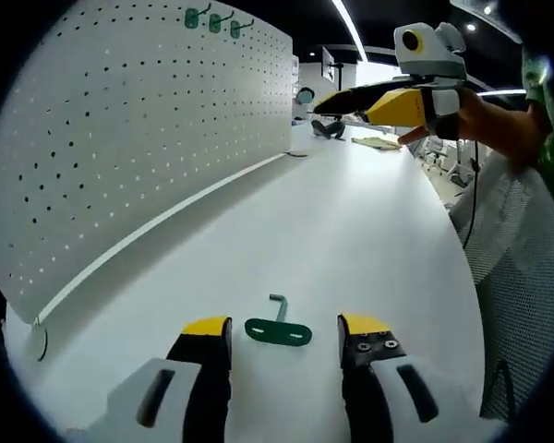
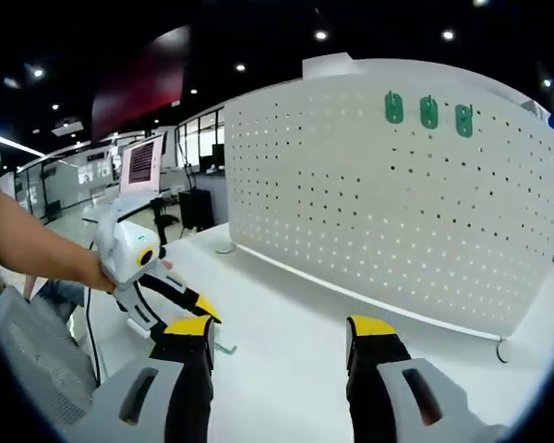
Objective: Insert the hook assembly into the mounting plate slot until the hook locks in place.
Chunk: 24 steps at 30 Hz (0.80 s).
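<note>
- Green, flat and oval, the hook assembly's plate [image 1: 278, 331] lies on the smooth white tabletop [image 1: 351, 231], with a thin grey L-shaped metal rod [image 1: 279, 305] rising from it; in the left gripper view it sits between and just ahead of the jaw tips, touching neither.
- Left gripper [image 1: 284, 332]: two black jaws with yellow tips and pale grey housings, spread wide apart with nothing held.
- Right gripper [image 2: 277, 332]: same build, jaws likewise spread wide and holding nothing, poised over bare tabletop.
- White matte pegboard panel [image 1: 138, 120], drilled with regular rows of small round holes, stands upright along the far edge of the tabletop; its face looks curved through the lens.
- Three green hooks [image 1: 214, 18] hang side by side near the panel's top edge; the right gripper view shows them face-on as three green oval plates [image 2: 428, 111].
- Left gripper view takes in the other gripper [image 1: 388, 103] held high over the far end of the tabletop by a hand [image 1: 485, 120], and a grey mesh chair back [image 1: 522, 231] beside the tabletop's near edge.
- Right gripper view takes in the other gripper [image 2: 198, 309] from the side, held by a bare forearm [image 2: 32, 245]; a sliver of the green piece [image 2: 223, 349] shows just below its tips.
- Room: dark ceiling with round spot lights and a long strip light [image 1: 349, 28], a monitor [image 2: 140, 166] with a lit screen, and glass-walled bays behind.
</note>
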Tool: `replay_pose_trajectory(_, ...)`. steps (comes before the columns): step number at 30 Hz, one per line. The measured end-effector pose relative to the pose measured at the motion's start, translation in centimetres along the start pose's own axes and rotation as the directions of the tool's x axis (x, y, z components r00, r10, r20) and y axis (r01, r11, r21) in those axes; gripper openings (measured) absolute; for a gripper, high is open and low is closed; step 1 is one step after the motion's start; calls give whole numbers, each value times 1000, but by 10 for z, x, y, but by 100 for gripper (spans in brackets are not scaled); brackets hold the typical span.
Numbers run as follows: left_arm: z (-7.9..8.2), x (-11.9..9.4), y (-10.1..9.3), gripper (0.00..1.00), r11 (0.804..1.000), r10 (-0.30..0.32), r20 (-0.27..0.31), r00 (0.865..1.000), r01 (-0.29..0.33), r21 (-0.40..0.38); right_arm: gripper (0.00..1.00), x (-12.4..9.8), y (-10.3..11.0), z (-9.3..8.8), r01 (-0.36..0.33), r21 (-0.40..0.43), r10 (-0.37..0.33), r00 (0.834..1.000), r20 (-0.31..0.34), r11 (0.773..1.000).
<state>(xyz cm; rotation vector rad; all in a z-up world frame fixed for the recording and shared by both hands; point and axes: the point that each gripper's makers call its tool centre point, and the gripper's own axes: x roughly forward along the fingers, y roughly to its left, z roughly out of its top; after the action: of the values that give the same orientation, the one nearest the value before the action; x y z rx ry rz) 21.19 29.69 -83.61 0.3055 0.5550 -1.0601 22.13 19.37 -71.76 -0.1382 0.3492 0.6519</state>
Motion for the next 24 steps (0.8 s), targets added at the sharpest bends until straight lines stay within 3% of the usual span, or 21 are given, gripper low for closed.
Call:
replay_pose_trajectory(13, -5, 3, 0, 38, 999, -35, -10, 999, 35, -1, 58, 2, 0, -2, 6, 4, -6, 1000, -9, 1000)
replay_pose_trajectory(24, -7, 3, 4, 31, 1000, -11, -7, 1000, 11, -10, 58, 2, 1, -3, 2, 1, -2, 1000, -13, 1000)
